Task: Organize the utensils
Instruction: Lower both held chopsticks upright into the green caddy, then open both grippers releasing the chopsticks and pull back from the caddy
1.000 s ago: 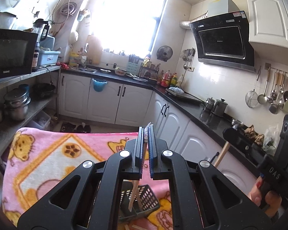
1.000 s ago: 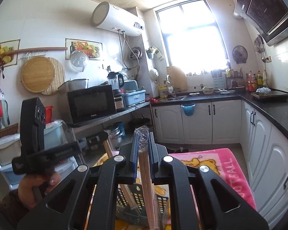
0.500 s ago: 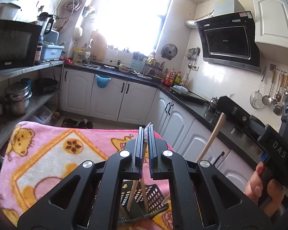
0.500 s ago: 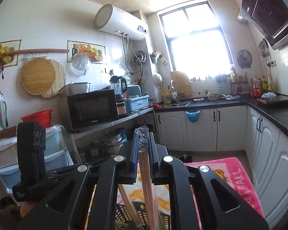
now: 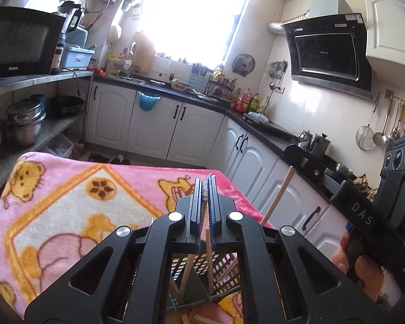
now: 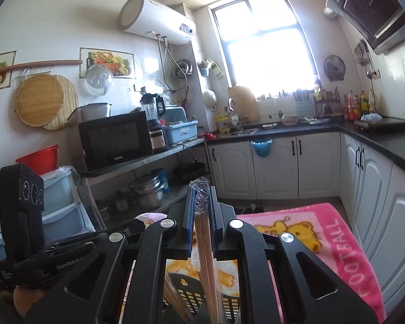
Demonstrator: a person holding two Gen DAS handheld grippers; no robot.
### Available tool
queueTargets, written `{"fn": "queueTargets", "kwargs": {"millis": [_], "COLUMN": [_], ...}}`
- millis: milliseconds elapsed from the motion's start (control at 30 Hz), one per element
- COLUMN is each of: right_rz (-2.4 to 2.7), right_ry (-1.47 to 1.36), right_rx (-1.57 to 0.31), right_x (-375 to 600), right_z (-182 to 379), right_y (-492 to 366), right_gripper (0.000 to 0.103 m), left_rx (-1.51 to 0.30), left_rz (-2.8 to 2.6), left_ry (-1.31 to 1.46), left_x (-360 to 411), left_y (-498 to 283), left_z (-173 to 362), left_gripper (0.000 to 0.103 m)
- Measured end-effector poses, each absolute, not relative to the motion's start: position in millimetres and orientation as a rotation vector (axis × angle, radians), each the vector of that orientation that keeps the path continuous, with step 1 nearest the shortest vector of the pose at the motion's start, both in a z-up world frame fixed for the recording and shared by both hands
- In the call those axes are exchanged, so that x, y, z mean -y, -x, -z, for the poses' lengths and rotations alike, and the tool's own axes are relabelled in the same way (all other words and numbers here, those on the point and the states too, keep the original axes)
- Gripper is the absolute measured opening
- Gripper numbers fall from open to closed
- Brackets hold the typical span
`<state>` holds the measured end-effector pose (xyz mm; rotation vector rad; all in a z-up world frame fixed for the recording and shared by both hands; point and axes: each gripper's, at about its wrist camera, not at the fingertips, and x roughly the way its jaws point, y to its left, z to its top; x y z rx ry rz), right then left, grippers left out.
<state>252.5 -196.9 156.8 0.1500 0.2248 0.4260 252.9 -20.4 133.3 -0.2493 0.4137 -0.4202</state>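
- My left gripper (image 5: 205, 189) was clamped almost fully closed on a thin wooden chopstick (image 5: 209, 256) in a clear wrapper, its lower end reaching down into the black slotted utensil basket (image 5: 224, 272).
- My right gripper (image 6: 202, 199) was pinched narrowly on a wrapped pair of chopsticks (image 6: 206, 256), crinkled plastic poking out above the pads, the sticks running down into the same basket (image 6: 191, 294).
- The basket stood on the pink bear-print blanket (image 5: 67, 210).
- In the left view, my right hand (image 5: 364, 267) held its tool just beside the basket.
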Motion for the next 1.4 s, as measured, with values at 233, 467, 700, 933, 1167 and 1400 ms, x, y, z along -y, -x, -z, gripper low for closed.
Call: {"fn": "queueTargets", "kwargs": {"millis": [233,467,700,933,1167,1400], "right_rz": [-0.418,-0.423,-0.418,-0.416,-0.410,-0.392], "right_ry": [-0.157,-0.157,-0.166,-0.177,-0.186,-0.183], "right_rx": [-0.277,-0.314,-0.344,-0.381,-0.418,-0.443], "right_x": [197.8,198.0,205.5,212.1,221.7,229.3], "right_z": [-131.9,-116.5,-104.8,-98.3,-91.7,-89.0], "right_y": [-256.6,-256.5,-251.8,-245.0,-235.7,-221.6], "right_gripper": [0.010,0.010,0.011,0.011,0.019,0.032], "left_rx": [-0.438,-0.453,-0.460,-0.466,-0.480,-0.497], "left_rz": [0.397,0.386,0.387,0.388,0.382,0.365], "left_ry": [0.233,0.231,0.229,0.218,0.217,0.230], "left_x": [24.1,26.1,29.4,32.6,30.2,22.0], "left_y": [-251.8,-252.4,-249.8,-245.4,-240.9,-232.1], "left_z": [-117.2,-104.5,-96.8,-93.0,-92.0,-89.6], "left_gripper": [0.002,0.002,0.002,0.002,0.002,0.020]}}
